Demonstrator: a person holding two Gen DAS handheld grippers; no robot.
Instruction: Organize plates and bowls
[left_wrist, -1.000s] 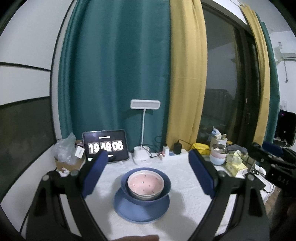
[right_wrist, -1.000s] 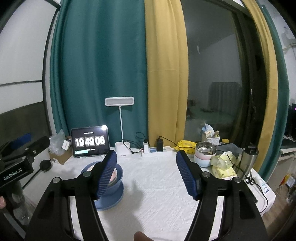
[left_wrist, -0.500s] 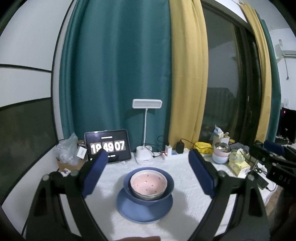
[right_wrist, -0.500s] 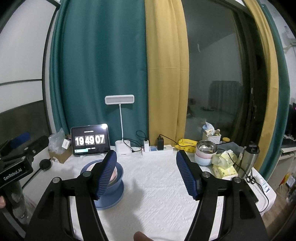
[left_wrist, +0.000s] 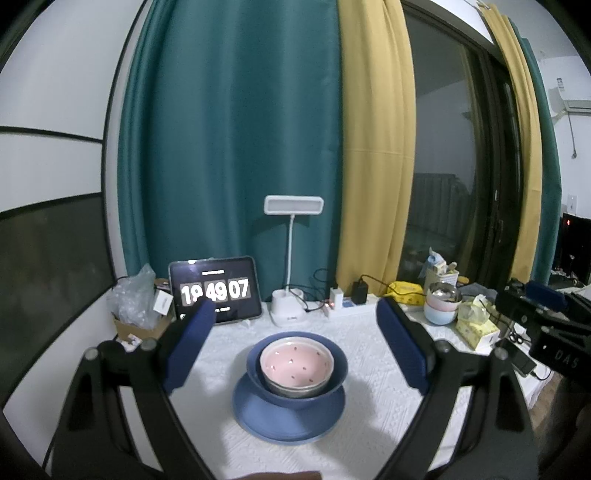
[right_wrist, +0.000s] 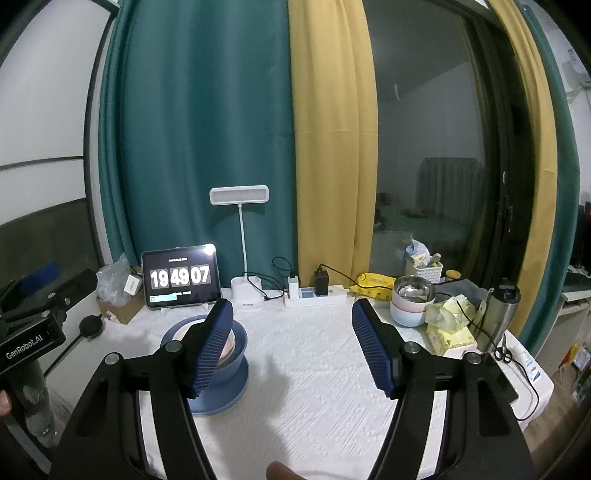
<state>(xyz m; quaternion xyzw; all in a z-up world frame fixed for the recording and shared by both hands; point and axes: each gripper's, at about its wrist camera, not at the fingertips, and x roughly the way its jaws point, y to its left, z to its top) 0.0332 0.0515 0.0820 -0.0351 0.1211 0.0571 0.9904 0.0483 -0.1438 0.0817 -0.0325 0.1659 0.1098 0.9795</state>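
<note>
The left gripper (left_wrist: 295, 343) and right gripper (right_wrist: 291, 347) both have jaws spread wide, gripping nothing. On the white tablecloth (left_wrist: 373, 413), a pink bowl (left_wrist: 296, 363) nests in a blue bowl (left_wrist: 295, 391) on a blue plate (left_wrist: 288, 421), near the tablet clock (left_wrist: 215, 290).

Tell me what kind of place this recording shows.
Probably a room in a home: a cloth-covered table before teal curtains and a dark window, crowded with a tablet clock, desk lamp and stacked bowls.
</note>
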